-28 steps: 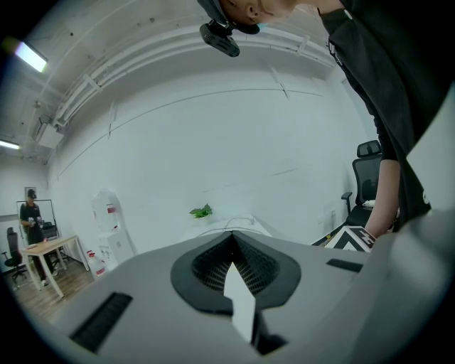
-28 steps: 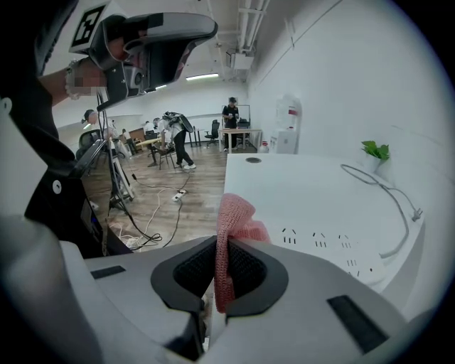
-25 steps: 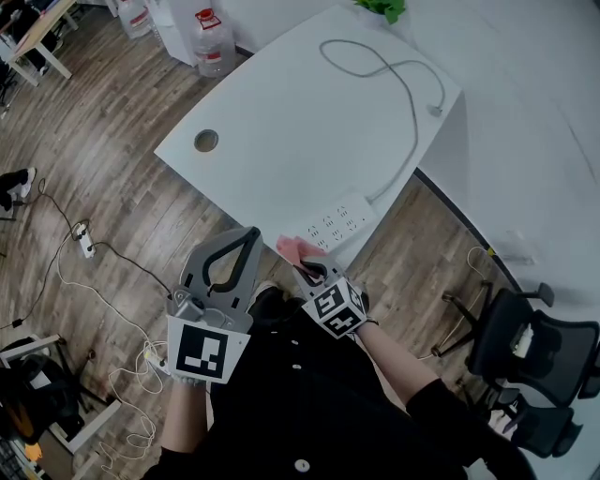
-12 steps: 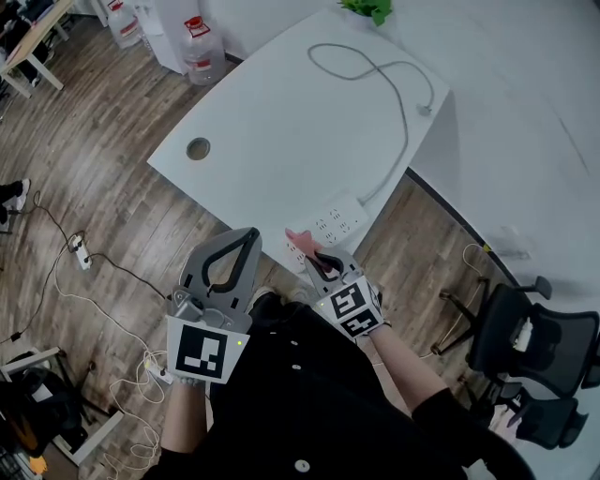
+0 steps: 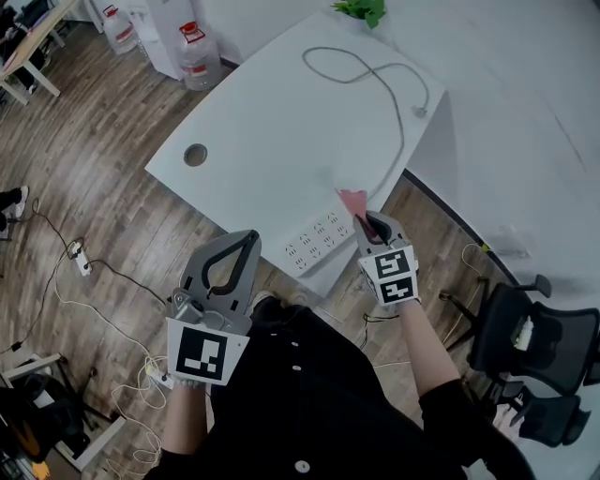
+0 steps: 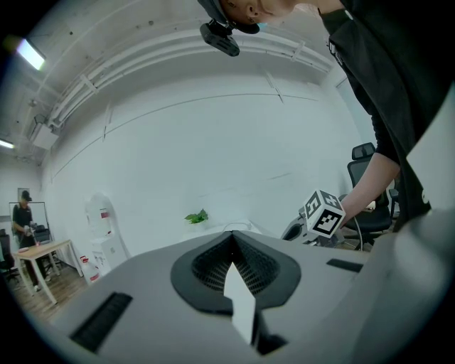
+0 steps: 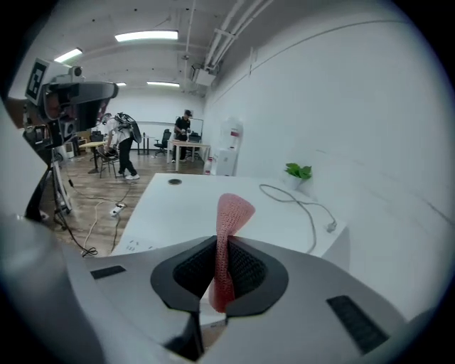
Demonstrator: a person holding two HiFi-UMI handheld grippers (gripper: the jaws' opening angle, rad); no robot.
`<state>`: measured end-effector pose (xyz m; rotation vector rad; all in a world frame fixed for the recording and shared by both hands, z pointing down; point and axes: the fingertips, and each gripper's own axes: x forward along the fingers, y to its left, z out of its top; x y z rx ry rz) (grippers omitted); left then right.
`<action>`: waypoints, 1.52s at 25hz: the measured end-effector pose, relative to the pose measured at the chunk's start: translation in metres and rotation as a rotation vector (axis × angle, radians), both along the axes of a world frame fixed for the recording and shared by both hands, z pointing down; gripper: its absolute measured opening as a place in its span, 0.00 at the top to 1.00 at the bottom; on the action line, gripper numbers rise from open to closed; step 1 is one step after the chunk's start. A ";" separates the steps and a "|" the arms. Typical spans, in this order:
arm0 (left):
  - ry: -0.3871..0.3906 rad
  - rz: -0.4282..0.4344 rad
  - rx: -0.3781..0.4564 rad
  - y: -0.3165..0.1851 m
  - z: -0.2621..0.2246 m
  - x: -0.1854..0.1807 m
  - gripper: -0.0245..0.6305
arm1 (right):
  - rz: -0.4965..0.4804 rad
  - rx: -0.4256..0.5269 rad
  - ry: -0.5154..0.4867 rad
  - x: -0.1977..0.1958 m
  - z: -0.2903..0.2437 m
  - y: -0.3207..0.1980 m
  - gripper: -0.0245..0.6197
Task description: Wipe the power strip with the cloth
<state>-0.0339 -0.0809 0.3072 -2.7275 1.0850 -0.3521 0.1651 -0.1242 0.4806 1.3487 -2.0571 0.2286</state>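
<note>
The white power strip (image 5: 314,239) lies near the front edge of the white table (image 5: 272,122), and its grey cable (image 5: 389,89) loops away to the far side. My right gripper (image 5: 364,217) hovers just right of the strip's right end, shut on a pink cloth (image 5: 353,202) that sticks out ahead of the jaws. In the right gripper view the cloth (image 7: 229,227) stands pinched in my right gripper (image 7: 222,250), with the strip (image 7: 134,244) low on the left. My left gripper (image 5: 249,238) is shut on nothing, held off the table's front edge, left of the strip.
A round cable hole (image 5: 195,155) is in the table's left part. A small plant (image 5: 361,9) stands at the far edge. Water bottles (image 5: 194,47) are on the wood floor, loose cables (image 5: 84,253) at left, an office chair (image 5: 525,337) at right. People (image 7: 124,146) stand far off.
My right gripper has carried the pink cloth rightward, from the strip's left end to just past its right end. The left gripper has stayed in place.
</note>
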 end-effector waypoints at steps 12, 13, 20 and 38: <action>-0.021 -0.069 -0.013 0.003 0.003 -0.017 0.95 | 0.053 -0.103 0.118 0.047 0.051 -0.041 0.87; -0.019 -0.072 -0.013 0.004 0.003 -0.018 0.95 | 0.057 -0.113 0.122 0.049 0.057 -0.041 0.87; -0.022 -0.081 -0.018 0.007 0.006 -0.025 0.95 | 0.055 -0.173 0.115 0.039 0.081 -0.036 0.87; -0.018 -0.077 -0.028 0.012 0.008 -0.024 0.95 | -0.029 -0.182 0.075 -0.005 0.076 -0.017 0.87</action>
